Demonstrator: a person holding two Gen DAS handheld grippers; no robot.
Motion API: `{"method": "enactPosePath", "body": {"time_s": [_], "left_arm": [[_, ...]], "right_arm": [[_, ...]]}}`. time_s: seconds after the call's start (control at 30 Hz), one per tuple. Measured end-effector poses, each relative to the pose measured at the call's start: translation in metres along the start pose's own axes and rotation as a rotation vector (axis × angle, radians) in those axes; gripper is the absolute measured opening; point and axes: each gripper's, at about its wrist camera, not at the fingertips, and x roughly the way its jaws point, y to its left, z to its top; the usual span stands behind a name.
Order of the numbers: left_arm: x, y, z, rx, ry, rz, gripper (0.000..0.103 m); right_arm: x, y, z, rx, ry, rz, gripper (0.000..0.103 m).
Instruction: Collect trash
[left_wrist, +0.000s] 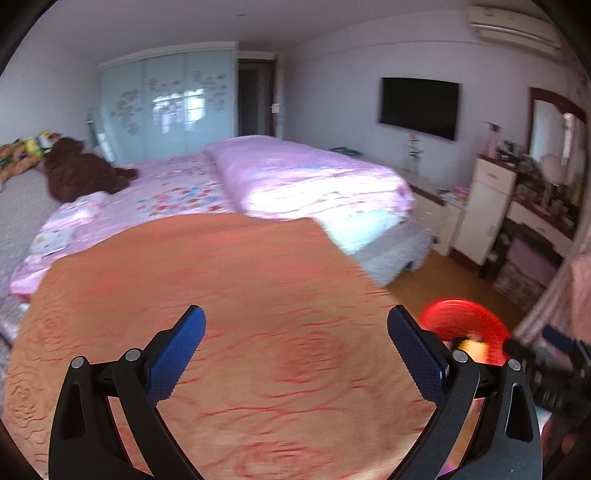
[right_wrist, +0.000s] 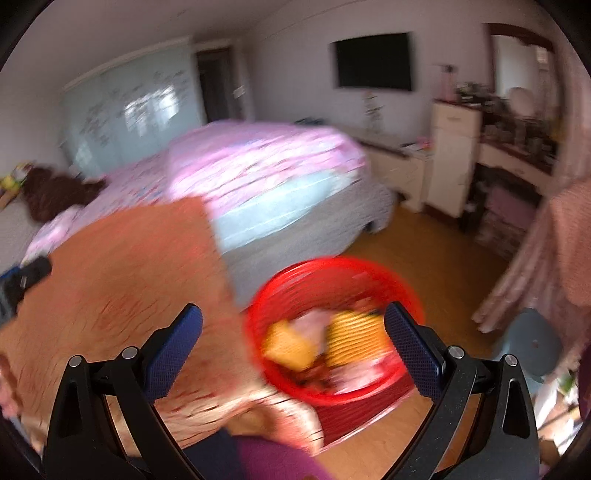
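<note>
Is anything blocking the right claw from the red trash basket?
Nothing visible does. The right gripper is open and empty above the red basket, which stands on the floor beside the orange blanket. Yellow and pink trash already lies inside. The picture is blurred.

Red trash basket (right_wrist: 334, 369), wrappers (right_wrist: 354, 338) inside

Two fisheye wrist views low over the orange blanket (left_wrist: 221, 295), bed (right_wrist: 266, 162) shared.
</note>
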Motion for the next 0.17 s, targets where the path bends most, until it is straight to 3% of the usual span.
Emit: {"method": "enactPosePath", "body": {"time_s": [0.17], "left_arm": [[0.009, 0.057, -0.015, -0.078, 0.041, 0.145, 0.095]], "right_arm": [[0.024, 0.090, -0.039, -0.155, 0.094, 0.167, 0.096]]}}
